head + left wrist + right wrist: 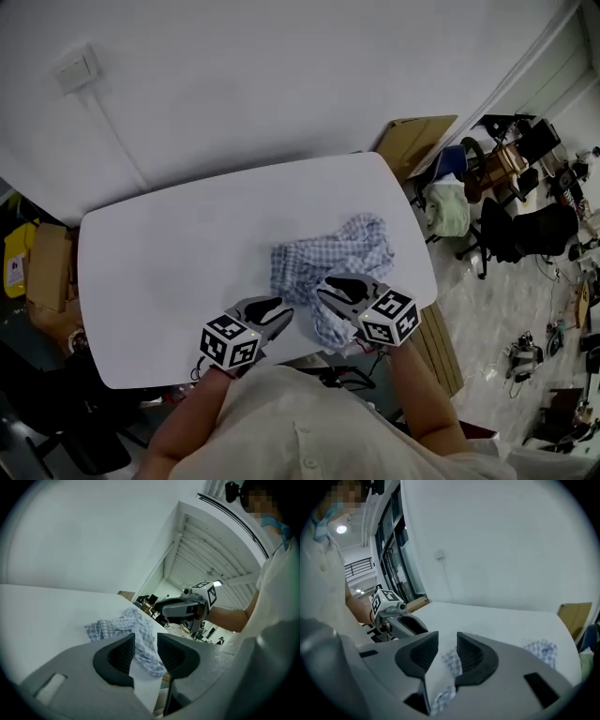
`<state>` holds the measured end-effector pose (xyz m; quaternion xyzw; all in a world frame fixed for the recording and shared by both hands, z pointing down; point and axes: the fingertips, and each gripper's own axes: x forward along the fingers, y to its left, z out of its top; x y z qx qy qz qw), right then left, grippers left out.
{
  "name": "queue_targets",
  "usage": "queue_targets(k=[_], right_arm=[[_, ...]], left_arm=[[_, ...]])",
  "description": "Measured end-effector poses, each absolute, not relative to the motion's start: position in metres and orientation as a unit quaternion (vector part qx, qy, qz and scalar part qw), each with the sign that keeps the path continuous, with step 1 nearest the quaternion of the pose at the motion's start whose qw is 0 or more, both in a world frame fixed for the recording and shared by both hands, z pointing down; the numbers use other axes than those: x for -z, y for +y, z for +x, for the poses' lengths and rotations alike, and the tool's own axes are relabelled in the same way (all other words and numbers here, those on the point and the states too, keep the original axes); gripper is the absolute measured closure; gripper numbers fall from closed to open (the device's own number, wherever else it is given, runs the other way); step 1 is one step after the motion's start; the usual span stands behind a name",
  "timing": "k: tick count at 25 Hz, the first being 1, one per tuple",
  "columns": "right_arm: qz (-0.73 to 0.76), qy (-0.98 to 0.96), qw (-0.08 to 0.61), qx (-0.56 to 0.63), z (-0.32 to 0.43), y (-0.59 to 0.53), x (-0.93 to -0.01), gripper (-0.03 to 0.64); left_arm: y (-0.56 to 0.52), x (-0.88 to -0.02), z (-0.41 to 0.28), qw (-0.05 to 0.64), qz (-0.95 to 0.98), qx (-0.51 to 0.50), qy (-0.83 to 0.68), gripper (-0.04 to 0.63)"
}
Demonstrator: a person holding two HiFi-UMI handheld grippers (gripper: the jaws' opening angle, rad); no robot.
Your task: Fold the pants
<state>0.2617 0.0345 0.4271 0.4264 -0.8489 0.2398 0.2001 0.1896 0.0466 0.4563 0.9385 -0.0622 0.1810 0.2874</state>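
We are seeing the pants (330,261) as crumpled checked cloth — the surface (159,272) smooth and matt, the left claw (272,307) and right claw (336,286) matt plastic.

Cluttered lab office: black swivel office chairs (532,231), brown cardboard boxes (51,270) and loose electronic gear (523,356) ring a white rounded table (159,281).

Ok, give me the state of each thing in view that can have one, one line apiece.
Checked pants: unfolded, crumpled in a heap on the near right part of the white table.
Left gripper: jaws apart, nothing gripped, just left of the pants.
Right gripper: jaws apart, over the near part of the pants, pads not pressing the cloth.
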Motion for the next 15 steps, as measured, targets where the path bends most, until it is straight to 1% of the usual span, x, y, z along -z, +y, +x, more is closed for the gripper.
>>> queue_targets(k=[4, 9, 15], right_arm=[[0.373, -0.863, 0.250, -0.231, 0.266, 0.000, -0.443, 0.481], [0.298, -0.873, 0.324, -0.212, 0.267, -0.034, -0.470, 0.440], [0.215, -0.868, 0.407, -0.185, 0.262, -0.068, -0.505, 0.410]], left_arm=[[0.028, -0.466, 0.206, 0.298, 0.931, -0.191, -0.092, 0.448], [0.009, -0.484, 0.217, 0.312, 0.919, -0.203, -0.129, 0.439], [-0.013, -0.510, 0.217, 0.337, 0.900, -0.217, -0.173, 0.428]])
